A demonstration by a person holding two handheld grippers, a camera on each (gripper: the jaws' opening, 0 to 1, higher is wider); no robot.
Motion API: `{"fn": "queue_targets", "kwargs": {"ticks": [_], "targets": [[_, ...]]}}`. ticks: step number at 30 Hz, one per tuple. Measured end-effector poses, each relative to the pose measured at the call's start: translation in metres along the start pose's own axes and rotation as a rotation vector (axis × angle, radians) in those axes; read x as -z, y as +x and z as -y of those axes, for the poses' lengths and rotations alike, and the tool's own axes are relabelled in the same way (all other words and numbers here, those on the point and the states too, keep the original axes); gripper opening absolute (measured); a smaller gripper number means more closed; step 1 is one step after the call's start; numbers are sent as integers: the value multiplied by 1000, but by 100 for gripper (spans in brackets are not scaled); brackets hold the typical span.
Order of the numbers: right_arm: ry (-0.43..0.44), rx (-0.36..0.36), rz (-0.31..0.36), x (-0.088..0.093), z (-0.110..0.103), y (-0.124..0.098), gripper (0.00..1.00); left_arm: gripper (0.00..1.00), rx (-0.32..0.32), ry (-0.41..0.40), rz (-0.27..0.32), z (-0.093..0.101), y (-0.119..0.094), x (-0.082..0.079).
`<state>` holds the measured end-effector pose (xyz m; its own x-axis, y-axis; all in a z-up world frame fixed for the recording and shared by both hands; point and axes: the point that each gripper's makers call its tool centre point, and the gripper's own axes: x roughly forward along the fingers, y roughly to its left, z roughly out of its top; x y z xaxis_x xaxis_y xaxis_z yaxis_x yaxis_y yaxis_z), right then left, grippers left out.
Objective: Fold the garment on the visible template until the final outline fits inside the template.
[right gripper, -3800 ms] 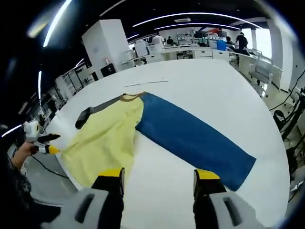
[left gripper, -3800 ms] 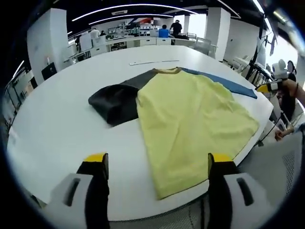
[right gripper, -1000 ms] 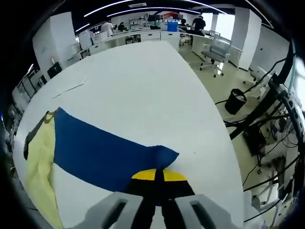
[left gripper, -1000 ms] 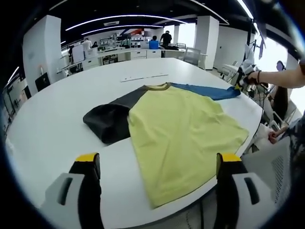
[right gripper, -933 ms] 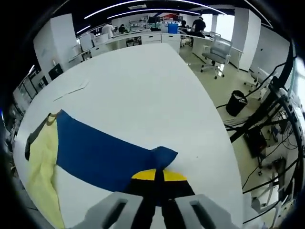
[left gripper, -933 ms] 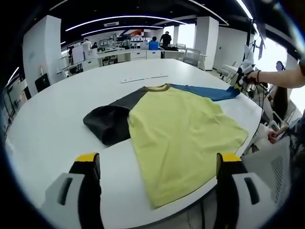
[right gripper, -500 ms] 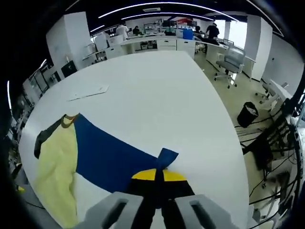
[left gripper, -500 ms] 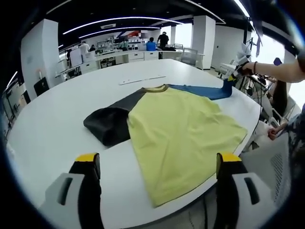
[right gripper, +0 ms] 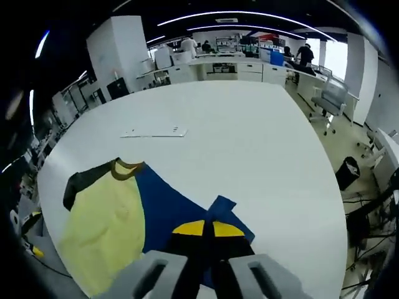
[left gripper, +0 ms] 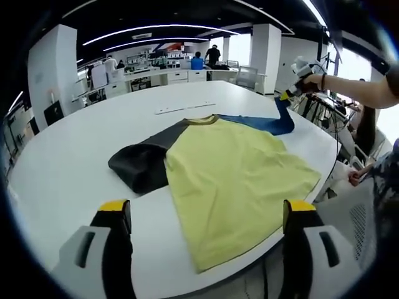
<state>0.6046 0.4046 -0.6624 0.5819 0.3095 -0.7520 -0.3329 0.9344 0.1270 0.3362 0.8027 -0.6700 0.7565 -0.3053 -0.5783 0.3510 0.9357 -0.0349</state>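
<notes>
The shirt (left gripper: 234,177) lies spread on the big white table (left gripper: 75,149), its yellow body flat and running to the table's near edge in the left gripper view. One sleeve is dark grey (left gripper: 140,165) and sits bunched beside the yellow body on its left; the collar (left gripper: 201,119) is a brownish band at the far end. The other sleeve is blue (left gripper: 262,123), and its end is lifted off the table — pinched in the right gripper (left gripper: 288,94), which a person's hand (left gripper: 315,80) holds above the table's far right edge in the left gripper view.

In the right gripper view the same blue sleeve (right gripper: 181,208) runs from the collar (right gripper: 126,168) down to the right gripper (right gripper: 204,232), whose yellow-tipped jaws are clenched together on the sleeve's end, a fold of blue cloth standing up just above them. The yellow body (right gripper: 103,233) lies to the left of the sleeve, with the grey sleeve (right gripper: 84,177) at its far left corner.

The left gripper (left gripper: 206,218) is off the shirt, at the table's near edge, its jaws spread wide and released — one over bare table, one past the shirt's hem.

A thin white strip (right gripper: 153,132) lies on the table beyond the collar, well apart from the shirt. Desks, an office chair (right gripper: 331,96) and people stand in the room behind.
</notes>
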Motion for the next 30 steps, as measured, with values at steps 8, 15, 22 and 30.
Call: {"fn": "queue_targets", "kwargs": {"ticks": [8,15,22,30], "targets": [[-91,-70,4,-26,-51,21,0,97,-10,-7,19,-1,2,-6],[-138,-118,10,-40,-90,31,0,98,-7,-11,14,0,2,-4],[-197,-137,7,-49,-120,38,0,99,-15,-23,13,-3,2,-2],[-288,-148,-19,-56,-155,49,0,99,-3,-18,1,0,4,-1]]}}
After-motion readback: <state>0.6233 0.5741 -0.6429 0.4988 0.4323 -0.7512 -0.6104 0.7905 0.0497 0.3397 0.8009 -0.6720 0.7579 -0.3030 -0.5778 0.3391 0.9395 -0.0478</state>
